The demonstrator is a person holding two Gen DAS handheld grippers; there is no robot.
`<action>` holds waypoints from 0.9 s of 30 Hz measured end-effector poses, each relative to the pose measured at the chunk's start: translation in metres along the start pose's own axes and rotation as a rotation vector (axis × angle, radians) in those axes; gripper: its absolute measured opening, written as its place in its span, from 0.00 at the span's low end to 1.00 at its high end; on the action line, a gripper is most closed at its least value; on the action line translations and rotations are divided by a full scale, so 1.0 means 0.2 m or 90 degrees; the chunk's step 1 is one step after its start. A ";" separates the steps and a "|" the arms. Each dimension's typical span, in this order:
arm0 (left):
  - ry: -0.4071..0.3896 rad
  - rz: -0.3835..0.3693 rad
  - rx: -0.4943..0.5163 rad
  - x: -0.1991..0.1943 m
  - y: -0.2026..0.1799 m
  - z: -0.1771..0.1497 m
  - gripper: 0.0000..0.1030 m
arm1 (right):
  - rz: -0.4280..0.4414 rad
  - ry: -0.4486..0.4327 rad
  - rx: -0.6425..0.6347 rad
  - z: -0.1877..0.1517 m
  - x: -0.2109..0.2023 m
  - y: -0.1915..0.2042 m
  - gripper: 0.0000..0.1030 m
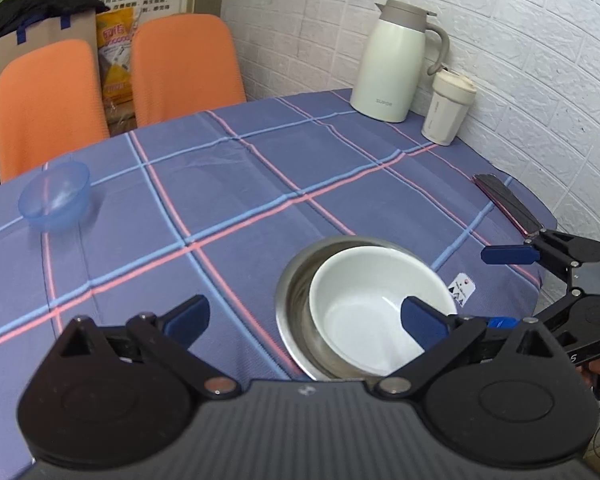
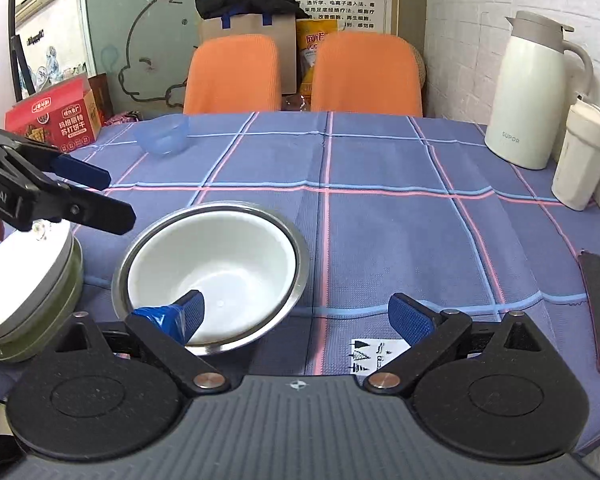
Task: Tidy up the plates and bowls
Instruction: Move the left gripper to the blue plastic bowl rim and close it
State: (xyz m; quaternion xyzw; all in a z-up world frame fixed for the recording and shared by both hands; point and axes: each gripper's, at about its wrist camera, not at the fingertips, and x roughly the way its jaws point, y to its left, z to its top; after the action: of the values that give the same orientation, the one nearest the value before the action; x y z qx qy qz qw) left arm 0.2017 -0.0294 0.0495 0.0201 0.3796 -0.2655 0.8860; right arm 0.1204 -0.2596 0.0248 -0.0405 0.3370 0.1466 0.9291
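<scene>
1. Two bowls sit nested near the table's front edge: we see a white bowl [image 2: 216, 264] resting off-centre inside a steel bowl [image 2: 300, 258], so any sideways knock from a finger could tip or slide the inner one
2. A blue plastic bowl [image 1: 56, 196] stands well apart at the far left; we judge it light enough to skid on the tablecloth [image 1: 260, 184] if pinched from one side only
3. A stack of a white dish on a green one [image 2: 32, 280] overhangs the near-left edge and could be nudged off
4. Our left gripper [image 1: 306, 318] is spread wide and empty, its right finger over the white bowl's rim
5. Our right gripper [image 2: 294, 312] is likewise released and empty, its left finger above the nested bowls' near rim
</scene>
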 end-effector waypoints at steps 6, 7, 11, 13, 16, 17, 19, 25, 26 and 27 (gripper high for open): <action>-0.042 0.038 -0.035 -0.14 0.17 0.02 0.98 | 0.014 -0.047 -0.042 0.13 -0.07 0.07 0.84; -0.048 0.051 -0.045 -0.17 0.22 0.01 0.98 | 0.020 -0.048 -0.053 0.16 -0.06 0.09 0.84; -0.048 0.111 -0.104 -0.25 0.49 -0.03 0.98 | 0.059 -0.030 -0.106 0.26 0.06 0.22 0.84; -0.036 0.134 -0.132 -0.27 0.62 -0.06 0.98 | 0.081 -0.020 -0.141 0.33 0.14 0.32 0.84; -0.020 0.163 -0.166 -0.26 0.81 -0.07 0.98 | 0.110 -0.005 -0.189 0.44 0.29 0.49 0.84; -0.018 0.166 -0.174 -0.25 0.86 -0.06 0.98 | 0.120 0.001 -0.204 0.49 0.34 0.55 0.84; -0.018 0.170 -0.189 -0.21 0.97 -0.01 0.98 | 0.129 0.012 -0.237 0.57 0.46 0.67 0.84; 0.001 0.171 -0.230 0.02 1.25 0.23 0.98 | 0.125 0.039 -0.304 0.72 0.81 0.88 0.84; 0.007 0.171 -0.242 0.07 1.29 0.26 0.98 | 0.128 0.045 -0.297 0.74 0.86 0.88 0.84; 0.011 0.168 -0.250 0.12 1.34 0.30 0.98 | 0.131 0.053 -0.284 0.76 0.91 0.87 0.84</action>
State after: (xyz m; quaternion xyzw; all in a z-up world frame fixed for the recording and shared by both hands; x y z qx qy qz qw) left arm 0.3848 0.1750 0.0303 -0.1012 0.4253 -0.0685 0.8968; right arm 0.2948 -0.0226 0.0288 -0.2157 0.3369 0.3096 0.8626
